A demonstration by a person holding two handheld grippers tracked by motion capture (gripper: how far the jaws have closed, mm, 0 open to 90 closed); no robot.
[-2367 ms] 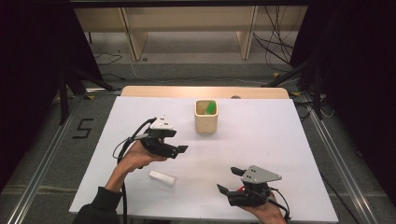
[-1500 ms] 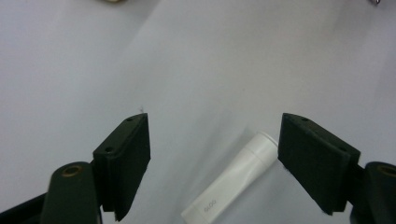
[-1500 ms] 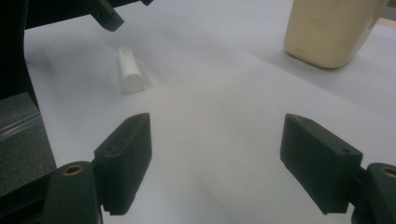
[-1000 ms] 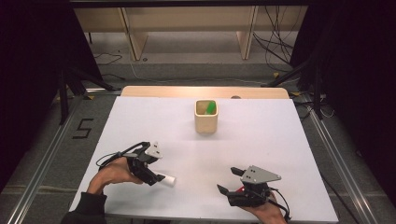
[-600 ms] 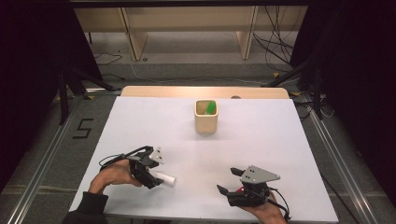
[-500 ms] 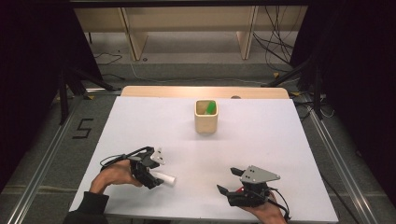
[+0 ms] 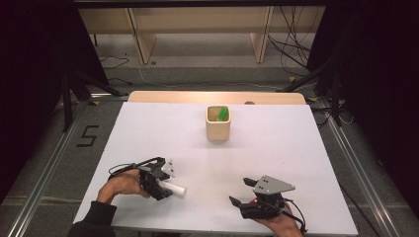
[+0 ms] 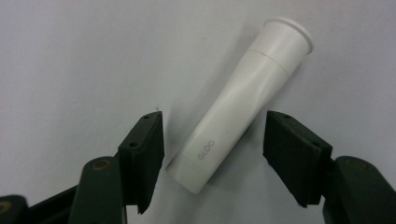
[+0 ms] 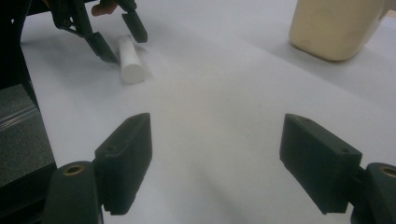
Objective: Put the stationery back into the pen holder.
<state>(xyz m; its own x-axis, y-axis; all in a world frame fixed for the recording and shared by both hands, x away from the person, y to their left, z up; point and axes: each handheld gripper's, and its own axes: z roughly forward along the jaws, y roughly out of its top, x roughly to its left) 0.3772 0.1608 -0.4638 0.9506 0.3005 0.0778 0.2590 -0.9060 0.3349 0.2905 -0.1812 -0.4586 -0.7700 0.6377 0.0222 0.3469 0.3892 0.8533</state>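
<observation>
A white glue stick marked GLOO lies flat on the white table. My left gripper is open and low over it, one jaw on either side of its lower end, not touching. The same glue stick and left gripper are at the table's front left in the high view. From the right gripper view I see the glue stick far off between the left gripper's fingers. My right gripper rests open near the front right edge, nothing between its jaws.
A beige square cup stands at the back centre of the table with a green object inside; the cup shows at the upper right of the right gripper view. Metal rails and dark floor flank the table.
My left gripper came down from mid-left of the table toward the front and settled with its jaws around the glue stick. The right gripper has stayed put.
</observation>
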